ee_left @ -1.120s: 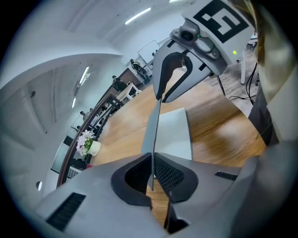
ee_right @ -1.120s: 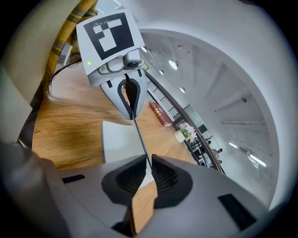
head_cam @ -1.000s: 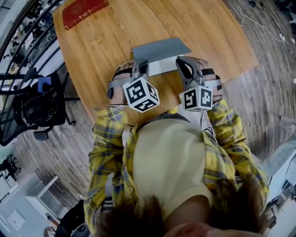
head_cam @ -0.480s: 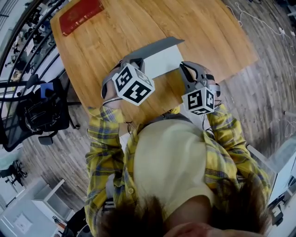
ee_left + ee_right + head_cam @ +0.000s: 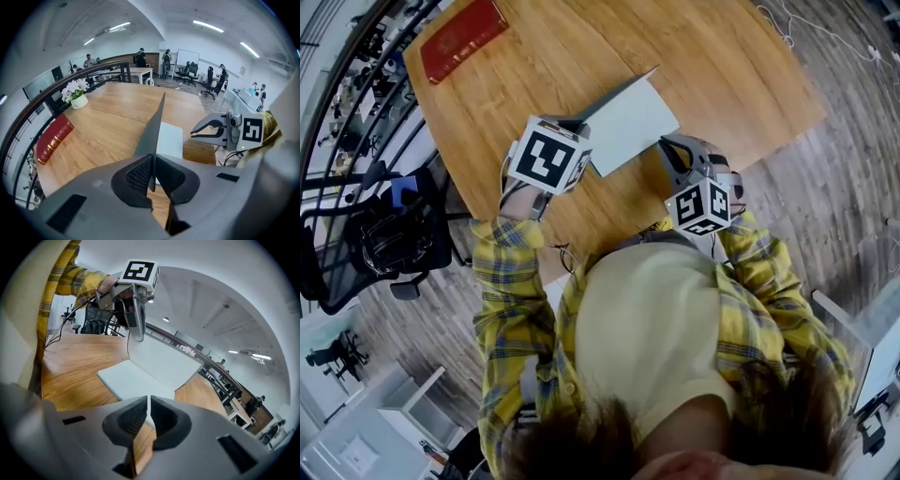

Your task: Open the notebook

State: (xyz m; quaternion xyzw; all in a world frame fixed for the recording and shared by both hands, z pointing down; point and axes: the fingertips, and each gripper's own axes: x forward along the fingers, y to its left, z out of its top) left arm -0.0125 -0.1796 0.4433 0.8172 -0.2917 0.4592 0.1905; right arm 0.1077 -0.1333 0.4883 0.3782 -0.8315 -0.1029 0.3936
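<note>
The notebook lies on the wooden table (image 5: 722, 56) with its white page (image 5: 630, 127) showing. Its grey cover (image 5: 619, 94) stands almost upright. My left gripper (image 5: 577, 122) is shut on the cover's near edge. In the left gripper view the cover (image 5: 157, 124) is seen edge-on between the pads, rising from my left gripper (image 5: 153, 176). My right gripper (image 5: 666, 147) hovers at the notebook's right near corner. In the right gripper view the jaws of my right gripper (image 5: 148, 411) stand shut with only a thin slit, and the white page (image 5: 133, 380) lies just beyond them.
A red book (image 5: 464, 28) lies at the table's far left corner, and a flower pot (image 5: 77, 96) stands beyond it. A black office chair (image 5: 380, 234) sits off the table's left edge, beside a dark railing (image 5: 42, 101). Bare wood stretches past the notebook.
My left gripper has rolled and risen, swinging the grey cover from nearly flat to almost upright. My right gripper has sunk a little toward the table by the notebook's corner.
</note>
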